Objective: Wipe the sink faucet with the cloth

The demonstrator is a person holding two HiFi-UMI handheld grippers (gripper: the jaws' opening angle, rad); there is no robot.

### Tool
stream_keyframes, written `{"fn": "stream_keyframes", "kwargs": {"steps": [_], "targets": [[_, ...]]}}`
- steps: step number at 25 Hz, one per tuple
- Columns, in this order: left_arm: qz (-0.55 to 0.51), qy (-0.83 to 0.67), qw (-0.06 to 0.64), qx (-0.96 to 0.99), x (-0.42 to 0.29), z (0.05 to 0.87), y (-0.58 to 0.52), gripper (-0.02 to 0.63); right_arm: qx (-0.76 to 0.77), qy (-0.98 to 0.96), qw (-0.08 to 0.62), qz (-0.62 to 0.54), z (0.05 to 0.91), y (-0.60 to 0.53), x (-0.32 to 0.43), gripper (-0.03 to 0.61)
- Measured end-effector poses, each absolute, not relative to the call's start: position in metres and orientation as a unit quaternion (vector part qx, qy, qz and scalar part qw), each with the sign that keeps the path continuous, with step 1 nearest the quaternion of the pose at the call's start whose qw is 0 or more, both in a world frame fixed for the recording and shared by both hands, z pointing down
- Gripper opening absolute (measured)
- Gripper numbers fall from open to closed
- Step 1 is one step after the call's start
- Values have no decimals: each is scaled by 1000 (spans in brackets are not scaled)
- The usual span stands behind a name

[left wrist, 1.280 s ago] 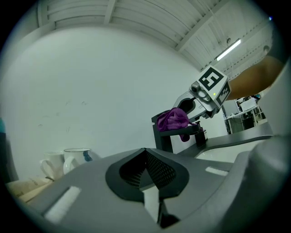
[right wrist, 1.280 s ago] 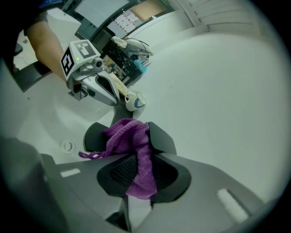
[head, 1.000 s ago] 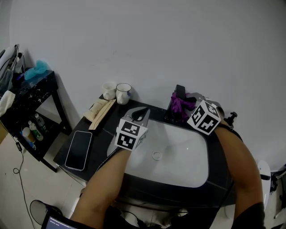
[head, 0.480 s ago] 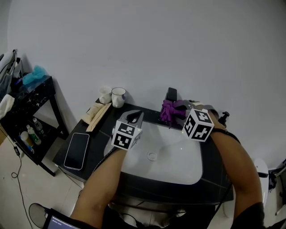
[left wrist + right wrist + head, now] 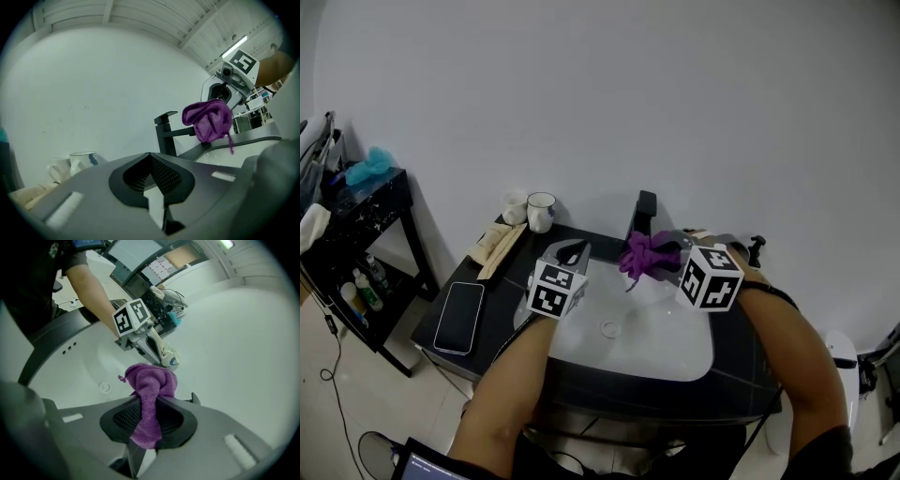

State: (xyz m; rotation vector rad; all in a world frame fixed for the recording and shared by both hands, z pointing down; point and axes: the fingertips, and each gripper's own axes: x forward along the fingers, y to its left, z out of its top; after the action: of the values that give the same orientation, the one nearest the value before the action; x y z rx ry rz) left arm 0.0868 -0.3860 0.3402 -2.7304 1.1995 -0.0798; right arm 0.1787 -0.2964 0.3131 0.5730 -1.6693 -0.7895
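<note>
Plain white wall behind, and a dark counter (image 5: 748,361) with a white sink (image 5: 675,352) set into it. Both bare forearms reach in from the front edge and hang over the basin, left one coming from the lower left, right one from the lower right with a dark band (image 5: 766,291) on the wrist, marker cubes turned up toward the head camera. The right gripper (image 5: 661,261) is clamped onto the purple cloth (image 5: 645,255), which bunches up past the jaws in a lump with a little tail hanging off it. That lump sits over the back of the basin, right by the spout of the black faucet (image 5: 644,208) at the counter's back edge; from the left gripper view it overlaps the spout tip, but I can't tell if it actually touches. The left gripper (image 5: 575,248) hovers over the basin's back left side, well apart from the faucet, jaws pressed together with nothing between them. Also a phone (image 5: 460,317) lying flat near the counter's left edge and two mugs (image 5: 541,211) at the back left corner.
</note>
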Motion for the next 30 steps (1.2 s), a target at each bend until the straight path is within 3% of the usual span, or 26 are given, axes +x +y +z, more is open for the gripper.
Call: {"fn": "stream_keyframes", "kwargs": {"steps": [6,17,30], "targets": [[-32,398,79,-913,85,339,-375,17,194,-720,587,-317,343,-264,183,86],[-23,398,76,-914,88,338,-380,17,316,-718,550,-286,367,-320,214,87],[-22,382,90,-920,103,340,-392,17,447,-730,428,-291,365,-390,215,92]]}}
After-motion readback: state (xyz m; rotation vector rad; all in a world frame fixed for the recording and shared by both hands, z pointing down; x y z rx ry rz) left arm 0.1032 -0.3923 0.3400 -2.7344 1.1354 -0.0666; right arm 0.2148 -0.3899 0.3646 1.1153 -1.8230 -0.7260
